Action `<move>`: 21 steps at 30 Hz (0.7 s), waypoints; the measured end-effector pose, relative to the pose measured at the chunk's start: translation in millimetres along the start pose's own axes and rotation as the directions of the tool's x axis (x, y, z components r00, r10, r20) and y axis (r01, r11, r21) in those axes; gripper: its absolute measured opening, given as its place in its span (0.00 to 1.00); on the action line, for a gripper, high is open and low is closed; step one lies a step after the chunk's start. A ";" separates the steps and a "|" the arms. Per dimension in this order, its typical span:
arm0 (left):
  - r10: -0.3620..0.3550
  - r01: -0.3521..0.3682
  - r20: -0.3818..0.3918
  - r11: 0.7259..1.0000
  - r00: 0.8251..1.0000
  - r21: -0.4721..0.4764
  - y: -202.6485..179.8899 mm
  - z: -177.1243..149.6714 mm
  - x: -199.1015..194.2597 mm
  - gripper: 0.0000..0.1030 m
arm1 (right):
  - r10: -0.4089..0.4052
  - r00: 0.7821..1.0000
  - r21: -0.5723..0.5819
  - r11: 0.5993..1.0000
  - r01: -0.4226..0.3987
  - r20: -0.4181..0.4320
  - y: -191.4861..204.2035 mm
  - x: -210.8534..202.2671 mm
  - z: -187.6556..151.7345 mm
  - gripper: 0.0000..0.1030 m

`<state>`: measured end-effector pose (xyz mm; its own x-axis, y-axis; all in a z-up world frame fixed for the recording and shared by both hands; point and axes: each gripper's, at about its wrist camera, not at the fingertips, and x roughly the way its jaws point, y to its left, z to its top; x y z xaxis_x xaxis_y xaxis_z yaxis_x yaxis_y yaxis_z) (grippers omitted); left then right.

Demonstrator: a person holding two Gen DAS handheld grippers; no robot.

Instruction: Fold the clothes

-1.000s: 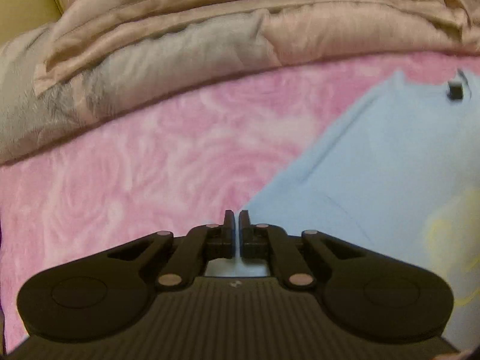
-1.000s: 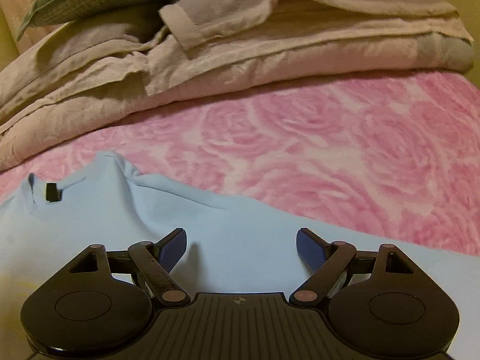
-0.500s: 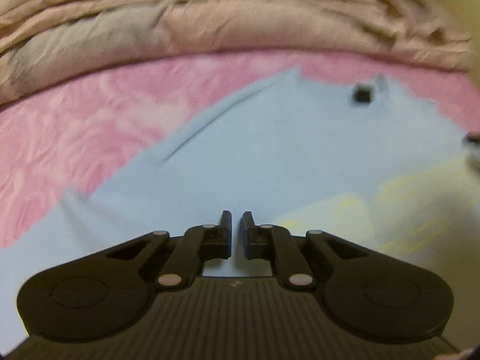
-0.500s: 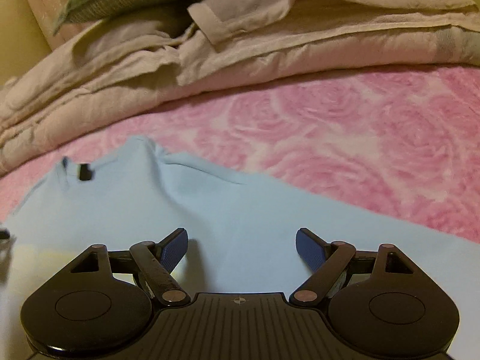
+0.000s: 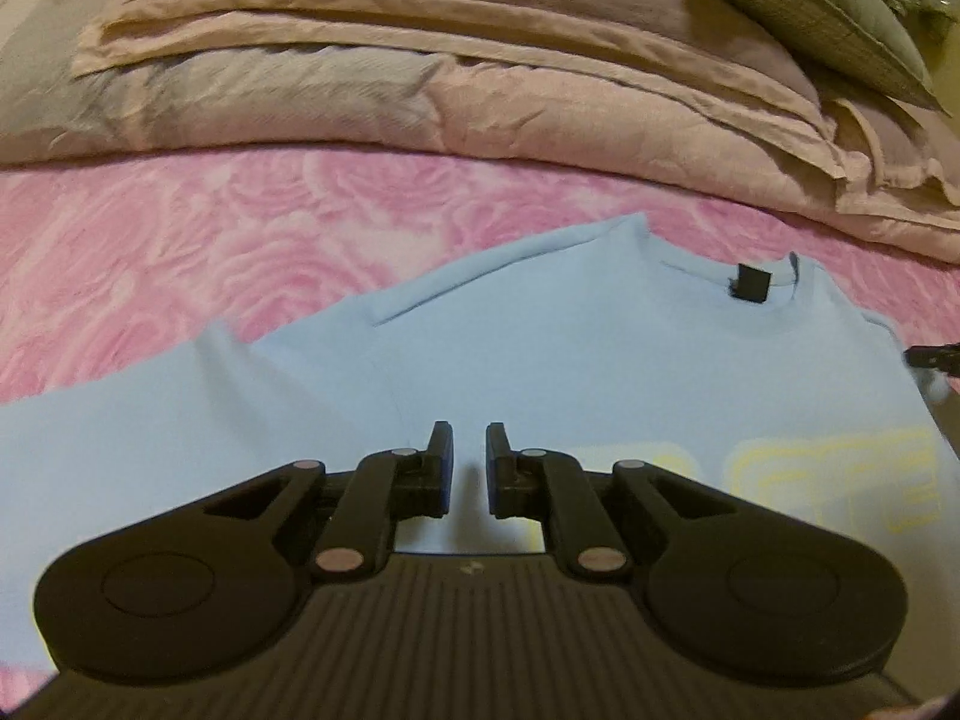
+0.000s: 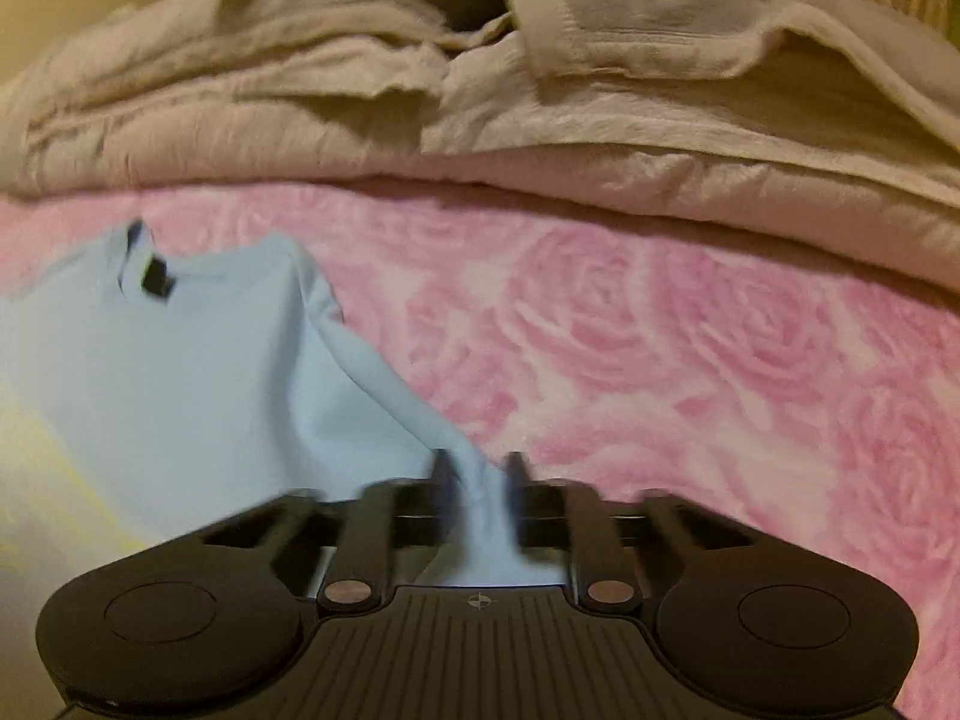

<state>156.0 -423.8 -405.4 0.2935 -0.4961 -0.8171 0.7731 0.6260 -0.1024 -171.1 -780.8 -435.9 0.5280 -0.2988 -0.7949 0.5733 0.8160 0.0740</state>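
We have the pale blue cotton T-shirt with yellow lettering lying face up on the pink rose-patterned fleece blanket, its collar towards the heap of beige quilts. The right gripper is clenched on a gathered ridge of the shirt's side edge, cloth bunched between its 2 fingers. The left gripper hangs over the chest with its jaws nearly together and nothing visibly pinched (a narrow gap shows between them). To fold well, we judge we should lift the right edge just clear, carry it across in 1 smooth arc, and keep the collar square.
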 end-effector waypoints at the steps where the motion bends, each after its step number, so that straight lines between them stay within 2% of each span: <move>1: 0.012 -0.012 -0.005 1.000 1.000 -0.012 0.8 -3.2 -0.4 0.08 | -0.015 1.000 0.024 1.000 0.015 0.020 -5.3 -3.8 -2.6 0.07; 5: 0.084 -0.085 -0.020 0.996 0.996 -0.042 3.0 -16.6 -5.7 0.08 | -0.028 0.999 0.212 0.977 0.023 0.020 -31.3 -2.9 -15.6 0.08; 7: 0.112 -0.113 -0.013 0.992 0.994 -0.051 4.1 -21.6 -14.2 0.08 | -0.046 0.999 0.263 0.964 0.040 0.015 -30.2 -7.4 -11.5 0.20; 9: 0.129 -0.128 -0.003 0.990 0.992 -0.059 4.8 -26.7 -24.6 0.08 | -0.119 0.992 0.300 0.948 0.102 0.037 -24.1 -22.4 -7.1 0.43; 10: 0.122 -0.122 0.002 0.990 0.993 -0.065 4.4 -29.8 -30.3 0.08 | -0.149 0.986 0.302 0.945 0.121 0.069 -18.2 -35.9 -8.0 0.48; 13: 0.069 -0.069 -0.005 0.996 0.998 -0.049 -3.6 -48.1 -45.3 0.08 | -0.092 0.989 0.253 0.966 0.060 0.118 11.6 -78.4 -23.8 0.49; 15: 0.039 -0.039 -0.033 0.999 0.999 -0.011 -10.9 -65.8 -48.9 0.08 | -0.013 0.997 0.192 0.981 -0.003 0.079 38.5 -100.6 -47.8 0.49; 18: 0.020 -0.015 -0.075 0.998 0.997 0.067 -21.8 -96.6 -50.2 0.08 | 0.062 0.998 0.125 0.990 -0.059 -0.021 84.5 -119.1 -99.5 0.49; 19: 0.022 -0.014 -0.087 0.995 0.996 0.097 -24.1 -108.1 -51.6 0.09 | 0.057 0.997 0.102 0.993 -0.051 -0.055 96.7 -124.2 -117.9 0.49; 21: 0.039 -0.023 -0.105 0.989 0.994 0.144 -21.9 -135.3 -63.0 0.10 | -0.016 0.992 0.052 0.998 0.023 -0.122 114.6 -132.0 -157.5 0.49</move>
<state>44.5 -324.8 -428.4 0.2628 -0.4058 -0.8754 0.8388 0.5444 -0.0005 -273.8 -569.9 -417.4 0.4380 -0.2493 -0.8637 0.6171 0.7820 0.0872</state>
